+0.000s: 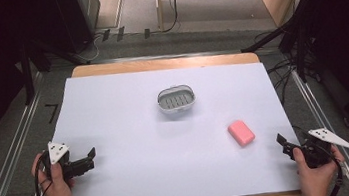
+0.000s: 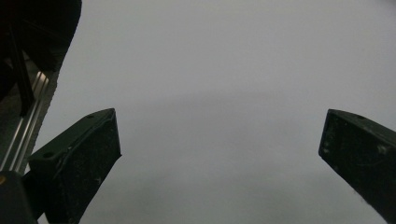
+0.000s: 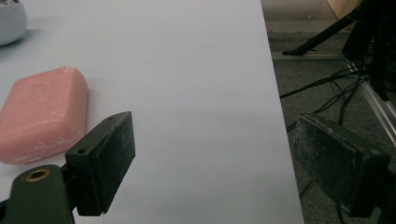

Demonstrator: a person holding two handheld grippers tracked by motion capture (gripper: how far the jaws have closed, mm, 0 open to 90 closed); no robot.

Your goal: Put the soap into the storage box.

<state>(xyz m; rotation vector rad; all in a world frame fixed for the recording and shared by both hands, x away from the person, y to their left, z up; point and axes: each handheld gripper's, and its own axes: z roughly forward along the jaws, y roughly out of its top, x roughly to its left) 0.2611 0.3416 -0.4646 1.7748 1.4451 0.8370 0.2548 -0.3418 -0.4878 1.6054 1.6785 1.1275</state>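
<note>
- We see a pink soap bar (image 1: 241,132) lying flat on the white-covered worktop (image 1: 136,173), on its right-hand half and towards the near edge in the high view.
- The right gripper (image 1: 283,143) is the nearer one to the soap. It sits at the worktop's near right corner, with the soap ahead of it and to its left, near but not touching.
- In the right gripper view the soap bar (image 3: 43,113) lies just beyond and to the left of the left jaw, outside the gap between the jaws. That gap holds only bare worktop and the worktop's right edge.
- The right gripper (image 3: 212,154) has its jaws spread well apart and grips nothing.
- The soap is a rounded oblong. In the high view its long axis runs on a diagonal, from far left to near right, so one short end points towards the right gripper's side of the worktop.
- The left gripper (image 1: 90,157) rests at the near left of the worktop, well apart from the soap. In its own view the left gripper (image 2: 219,140) has its jaws wide, with nothing between them but plain white surface.
- A grey soap dish (image 1: 176,100) with a slotted floor stands near the worktop's middle, beyond the soap and to its left, well apart from it.
</note>
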